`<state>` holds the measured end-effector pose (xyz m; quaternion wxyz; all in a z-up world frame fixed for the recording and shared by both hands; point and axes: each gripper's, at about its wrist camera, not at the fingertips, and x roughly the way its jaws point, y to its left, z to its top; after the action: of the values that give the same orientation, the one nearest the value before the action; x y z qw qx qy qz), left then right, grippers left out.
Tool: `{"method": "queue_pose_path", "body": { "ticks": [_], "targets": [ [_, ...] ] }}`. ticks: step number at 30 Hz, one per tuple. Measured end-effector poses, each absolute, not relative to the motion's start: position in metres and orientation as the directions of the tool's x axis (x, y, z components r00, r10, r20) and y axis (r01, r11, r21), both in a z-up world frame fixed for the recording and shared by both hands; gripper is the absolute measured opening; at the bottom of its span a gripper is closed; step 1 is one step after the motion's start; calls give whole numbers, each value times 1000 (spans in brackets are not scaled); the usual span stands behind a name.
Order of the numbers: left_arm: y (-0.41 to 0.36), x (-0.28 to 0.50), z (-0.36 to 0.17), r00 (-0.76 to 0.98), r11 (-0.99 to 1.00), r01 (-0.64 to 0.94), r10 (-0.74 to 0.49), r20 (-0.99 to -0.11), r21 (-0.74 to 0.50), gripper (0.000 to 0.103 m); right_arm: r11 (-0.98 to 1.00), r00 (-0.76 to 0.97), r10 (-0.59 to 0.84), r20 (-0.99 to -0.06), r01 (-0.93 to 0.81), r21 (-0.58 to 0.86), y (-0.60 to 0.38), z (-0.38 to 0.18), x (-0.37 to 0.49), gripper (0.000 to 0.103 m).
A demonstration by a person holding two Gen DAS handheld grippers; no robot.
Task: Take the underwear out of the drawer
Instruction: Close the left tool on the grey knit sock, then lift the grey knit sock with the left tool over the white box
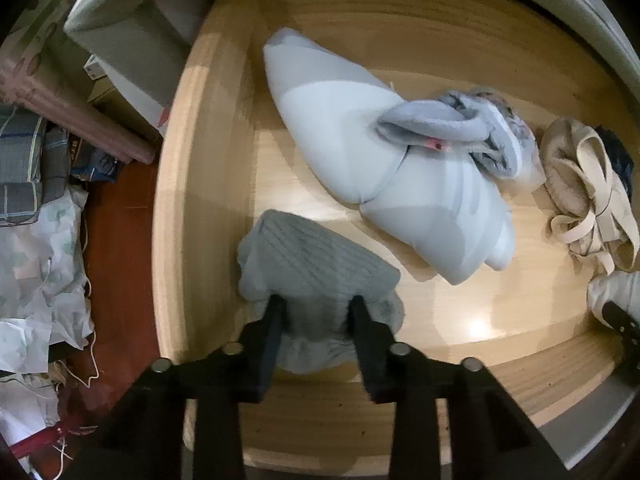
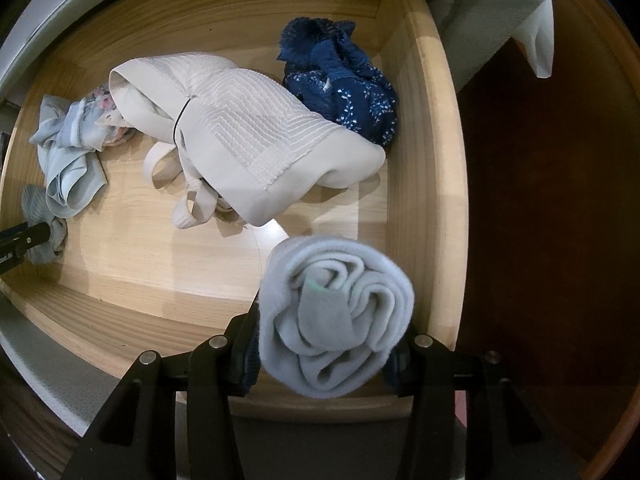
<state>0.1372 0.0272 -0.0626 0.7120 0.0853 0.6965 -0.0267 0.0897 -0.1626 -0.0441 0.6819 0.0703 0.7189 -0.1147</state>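
Observation:
The wooden drawer stands open. My left gripper is shut on a grey-blue ribbed underwear piece at the drawer's front left corner; its fingers press into the cloth. My right gripper is shut on a rolled pale blue fleecy garment, held above the drawer's front right corner. In the right wrist view the left gripper shows at the far left on the grey cloth.
The drawer also holds a light grey padded garment, a grey fleecy piece, a beige bra, dark blue lace underwear and a pale blue piece. Clutter and paper lie left of the drawer.

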Motion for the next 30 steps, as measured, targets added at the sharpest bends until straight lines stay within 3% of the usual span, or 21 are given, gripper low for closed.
{"method": "queue_pose_path", "body": {
  "ticks": [6,15,30],
  "targets": [
    [45,133,-53,45,990,134,32,-998,38,8,966,-62,-66,-996,247,-80,-159,-46,91,46],
    [60,125,-41,74,993,113,-25,-997,-17,6,968,-52,-69,-996,237,-79,-156,-50,89,46],
    [71,118,23,179,994,106,-58,-982,-39,6,972,-47,-79,-996,220,-88,-153,-52,87,46]
  ]
}}
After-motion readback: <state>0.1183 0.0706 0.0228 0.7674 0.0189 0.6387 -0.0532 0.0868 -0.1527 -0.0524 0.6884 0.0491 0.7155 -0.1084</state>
